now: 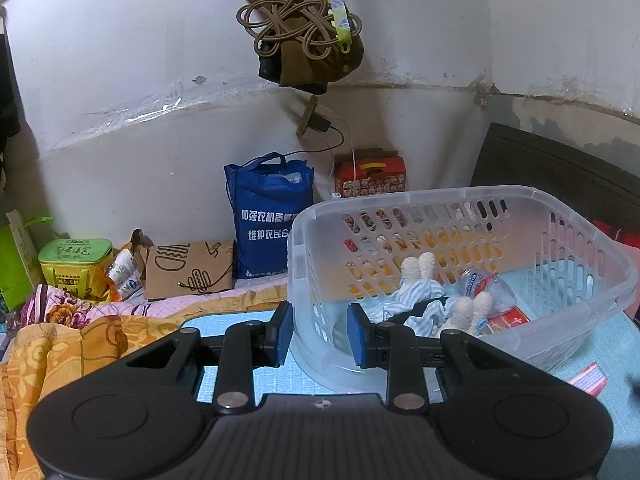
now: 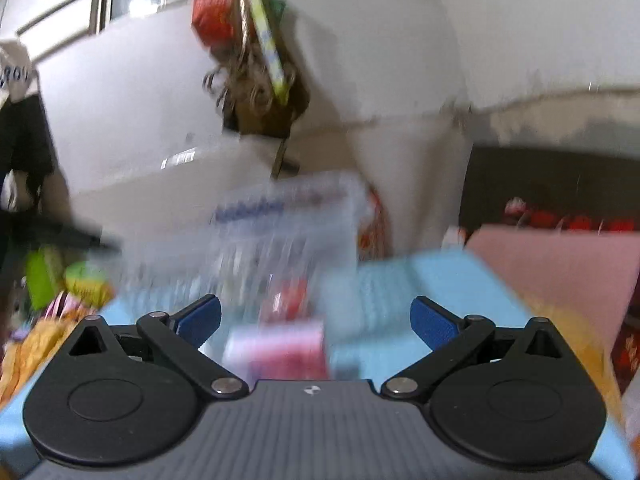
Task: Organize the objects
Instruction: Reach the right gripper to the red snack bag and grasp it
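Observation:
A clear slotted plastic basket (image 1: pixel 560 216) stands on a light blue mat (image 1: pixel 240 320). In it lie a striped cloth (image 1: pixel 420 300), white knobbly pieces (image 1: pixel 418 266), a plastic bottle (image 1: pixel 486 284) and a red packet (image 1: pixel 510 318). My left gripper (image 1: pixel 320 334) is shut on the basket's near left corner wall, with one pad outside and one inside. The right wrist view is blurred by motion. There my right gripper (image 2: pixel 316 320) stands wide open, and a pink and red box (image 2: pixel 280 346) lies low between its fingers, untouched by the pads. The basket (image 2: pixel 280 232) shows smeared just beyond.
Against the wall stand a blue tote bag (image 1: pixel 268 216), a brown paper bag (image 1: pixel 188 270), a green tin (image 1: pixel 76 264) and a red box (image 1: pixel 370 174). Coiled cords (image 1: pixel 300 28) hang above. An orange blanket (image 1: pixel 60 352) lies at left. A striped packet (image 1: pixel 588 378) lies right of the basket.

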